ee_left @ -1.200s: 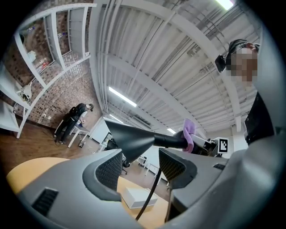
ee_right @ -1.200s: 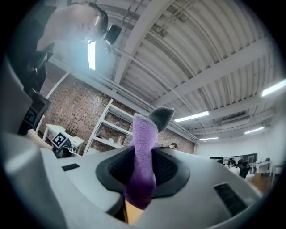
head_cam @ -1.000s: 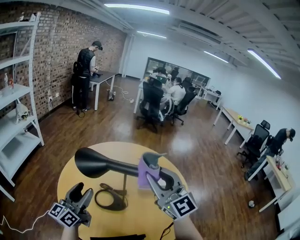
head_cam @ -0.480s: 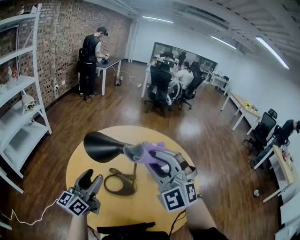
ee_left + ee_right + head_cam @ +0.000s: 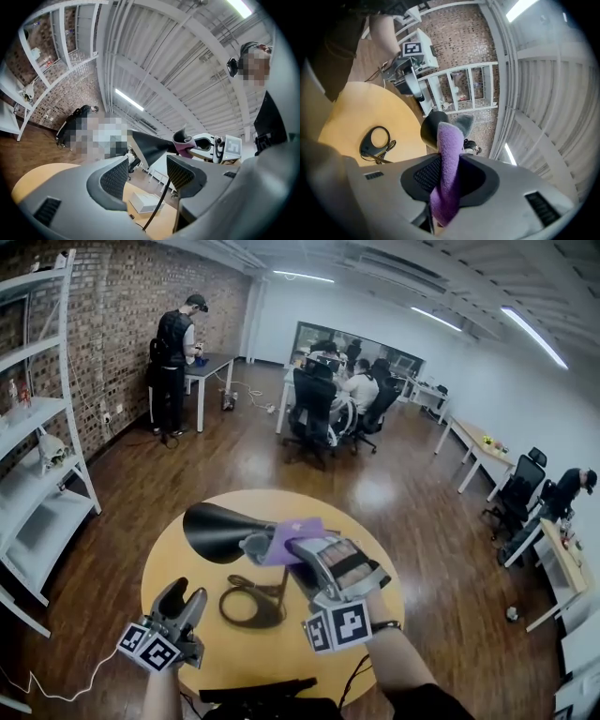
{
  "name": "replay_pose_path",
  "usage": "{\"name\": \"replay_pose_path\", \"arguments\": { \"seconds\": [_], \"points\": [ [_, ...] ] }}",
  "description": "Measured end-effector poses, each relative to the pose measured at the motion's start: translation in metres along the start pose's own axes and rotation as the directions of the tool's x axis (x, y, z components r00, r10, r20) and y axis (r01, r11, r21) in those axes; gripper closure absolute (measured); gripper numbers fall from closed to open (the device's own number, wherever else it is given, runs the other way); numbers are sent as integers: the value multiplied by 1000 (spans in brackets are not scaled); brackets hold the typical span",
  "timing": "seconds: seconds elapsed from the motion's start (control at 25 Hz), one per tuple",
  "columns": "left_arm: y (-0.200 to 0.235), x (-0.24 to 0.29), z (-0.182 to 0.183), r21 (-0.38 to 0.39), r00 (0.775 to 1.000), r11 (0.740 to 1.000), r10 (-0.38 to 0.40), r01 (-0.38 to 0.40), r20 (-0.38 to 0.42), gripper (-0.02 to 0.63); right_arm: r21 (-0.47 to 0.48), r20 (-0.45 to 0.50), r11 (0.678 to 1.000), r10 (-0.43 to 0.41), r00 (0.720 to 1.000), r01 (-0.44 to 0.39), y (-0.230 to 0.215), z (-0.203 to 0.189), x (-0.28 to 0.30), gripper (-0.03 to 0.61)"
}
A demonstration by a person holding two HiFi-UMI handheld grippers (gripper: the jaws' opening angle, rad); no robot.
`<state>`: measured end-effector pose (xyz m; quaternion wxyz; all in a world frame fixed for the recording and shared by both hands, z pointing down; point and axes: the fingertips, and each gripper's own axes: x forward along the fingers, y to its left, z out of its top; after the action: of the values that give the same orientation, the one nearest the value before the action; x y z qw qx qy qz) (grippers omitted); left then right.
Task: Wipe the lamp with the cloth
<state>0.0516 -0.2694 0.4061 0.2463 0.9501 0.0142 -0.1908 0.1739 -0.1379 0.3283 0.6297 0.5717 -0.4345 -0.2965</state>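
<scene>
A black desk lamp stands on the round wooden table [image 5: 375,606], its shade [image 5: 220,531] pointing left and its ring base [image 5: 253,604] below. My right gripper [image 5: 279,545] is shut on a purple cloth [image 5: 292,538], which lies against the lamp's neck just behind the shade. In the right gripper view the cloth [image 5: 449,168] hangs between the pads, with the shade [image 5: 432,127] just beyond. My left gripper [image 5: 183,596] stays low at the table's front left, open and holding nothing. The left gripper [image 5: 147,174] looks up at the shade [image 5: 152,147] and the cloth [image 5: 183,149].
A black item [image 5: 262,697] lies at the table's near edge, and a small white box [image 5: 145,202] sits on the table. White shelves [image 5: 37,474] stand along the brick wall on the left. People, desks and office chairs [image 5: 314,409] fill the room behind.
My right gripper has rolled over and slid the cloth along the lamp's arm to the left, closer to the shade. The left gripper has hardly shifted.
</scene>
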Motion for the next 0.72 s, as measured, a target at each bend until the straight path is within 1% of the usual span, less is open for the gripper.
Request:
{"name": "replay_pose_path", "arguments": {
  "seconds": [0.12, 0.28, 0.48, 0.6, 0.72],
  "points": [
    [6, -7, 7, 4, 1000, 1000, -17, 17, -10, 371, -8, -30, 1000, 5, 1000, -6, 8, 11, 14, 476],
    [13, -18, 17, 7, 998, 999, -42, 43, -44, 371, 26, -58, 1000, -9, 998, 11, 15, 25, 36, 476],
    [2, -29, 26, 12, 996, 997, -69, 70, -55, 371, 87, -55, 995, -40, 998, 45, 22, 28, 45, 476],
    [-4, -43, 27, 17, 996, 998, -65, 66, -56, 371, 108, -50, 992, -64, 997, 69, 26, 28, 46, 476],
    [-4, -61, 29, 20, 998, 999, -42, 43, -55, 371, 140, -27, 987, -79, 996, 82, 26, 35, 49, 476]
  ]
}}
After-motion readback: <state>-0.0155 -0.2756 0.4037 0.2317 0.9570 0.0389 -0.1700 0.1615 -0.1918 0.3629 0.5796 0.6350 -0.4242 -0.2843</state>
